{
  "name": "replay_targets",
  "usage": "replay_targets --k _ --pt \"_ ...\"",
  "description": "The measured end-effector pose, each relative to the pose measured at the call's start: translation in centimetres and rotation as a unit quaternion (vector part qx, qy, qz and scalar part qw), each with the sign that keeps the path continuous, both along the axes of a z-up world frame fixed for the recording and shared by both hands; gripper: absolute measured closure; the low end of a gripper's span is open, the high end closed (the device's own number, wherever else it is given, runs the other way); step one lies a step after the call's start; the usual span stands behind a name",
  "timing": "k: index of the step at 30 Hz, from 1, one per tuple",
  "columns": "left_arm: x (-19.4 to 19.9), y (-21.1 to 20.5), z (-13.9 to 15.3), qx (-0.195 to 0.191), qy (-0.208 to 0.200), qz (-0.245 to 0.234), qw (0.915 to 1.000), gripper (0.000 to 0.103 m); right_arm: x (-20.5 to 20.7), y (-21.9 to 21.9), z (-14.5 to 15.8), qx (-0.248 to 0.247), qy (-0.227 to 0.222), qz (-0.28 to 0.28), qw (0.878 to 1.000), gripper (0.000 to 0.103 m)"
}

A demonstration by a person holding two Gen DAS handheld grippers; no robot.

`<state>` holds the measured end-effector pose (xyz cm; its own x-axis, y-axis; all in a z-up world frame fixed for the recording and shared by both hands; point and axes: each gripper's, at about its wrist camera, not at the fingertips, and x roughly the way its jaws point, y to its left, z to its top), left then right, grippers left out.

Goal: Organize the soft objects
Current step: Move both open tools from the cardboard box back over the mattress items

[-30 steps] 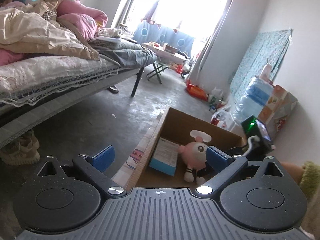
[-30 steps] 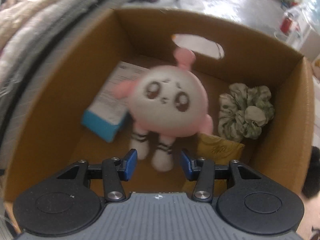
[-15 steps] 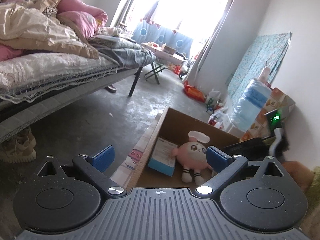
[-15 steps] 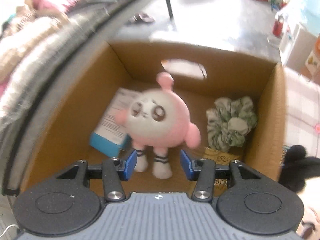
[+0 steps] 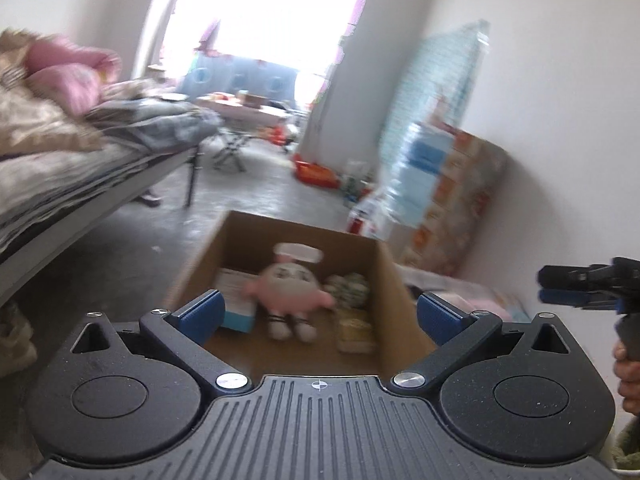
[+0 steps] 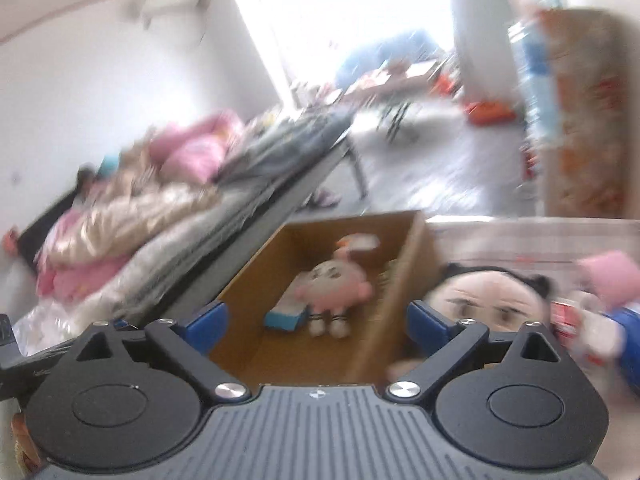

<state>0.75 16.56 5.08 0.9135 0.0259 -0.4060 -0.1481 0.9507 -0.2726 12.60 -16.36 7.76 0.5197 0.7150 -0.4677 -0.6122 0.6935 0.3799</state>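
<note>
- Left wrist view: the left gripper (image 5: pixel 318 314) has its blue pads spread wide, with nothing between them.
- An open cardboard box (image 5: pixel 394 308) stands on the concrete floor, straight ahead at 12 o'clock of the gripper.
- A pink plush doll (image 5: pixel 290 292) lies on its back in the middle of the box, a white chef's hat at its head, striped legs toward the camera.
- At the doll's 9 o'clock a white-and-blue carton (image 5: pixel 236 300) lies flat, touching it.
- At its 3 o'clock sits a green scrunchie (image 5: pixel 350 286); a yellow packet (image 5: pixel 354 330) lies just beside it, nearer the camera.
- The right gripper (image 5: pixel 576 286) shows edge-on at the frame's 3 o'clock, held by a hand (image 5: pixel 628 372); from here I cannot tell how its jaws stand.
- A bed (image 5: pixel 80 168) with heaped bedding fills the 9 o'clock side.
- Right wrist view, heavily blurred: the right gripper (image 6: pixel 316 322) is opening, its pads far apart and clear of everything.
- The cardboard box (image 6: pixel 394 300) lies at 12 o'clock, with the pink plush doll (image 6: pixel 334 284) inside and the white-and-blue carton (image 6: pixel 286 316) at the doll's 7 o'clock.
- A black-and-white plush head (image 6: pixel 486 304) lies outside the box, against its wall at 3 o'clock.
- A pink soft thing (image 6: pixel 608 276) sits farther out at 3 o'clock; its kind I cannot tell.
</note>
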Motion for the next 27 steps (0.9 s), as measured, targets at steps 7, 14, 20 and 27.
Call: replay_targets --k 7,14,20,27 --pt "1.1 -7.9 0.7 0.042 0.008 -0.11 0.993 0.0 -4.2 -11.8 -5.3 0.061 0.007 -0.147 0.987 0.004" --pt "3.5 -17.9 -1.3 0.099 0.029 -0.227 0.9685 0.0 -4.4 -18.0 -12.2 0.14 0.05 -0.234 0.961 0.01" --pt "7.5 -25.6 -6.1 0.145 0.07 -0.286 0.9446 0.009 -1.6 -19.9 -15.6 0.167 0.06 -0.253 0.951 0.028" --pt "13.8 -29.1 -8.6 0.144 0.061 -0.284 0.9459 0.028 4.3 -20.0 -16.4 0.138 0.037 -0.23 0.963 0.038"
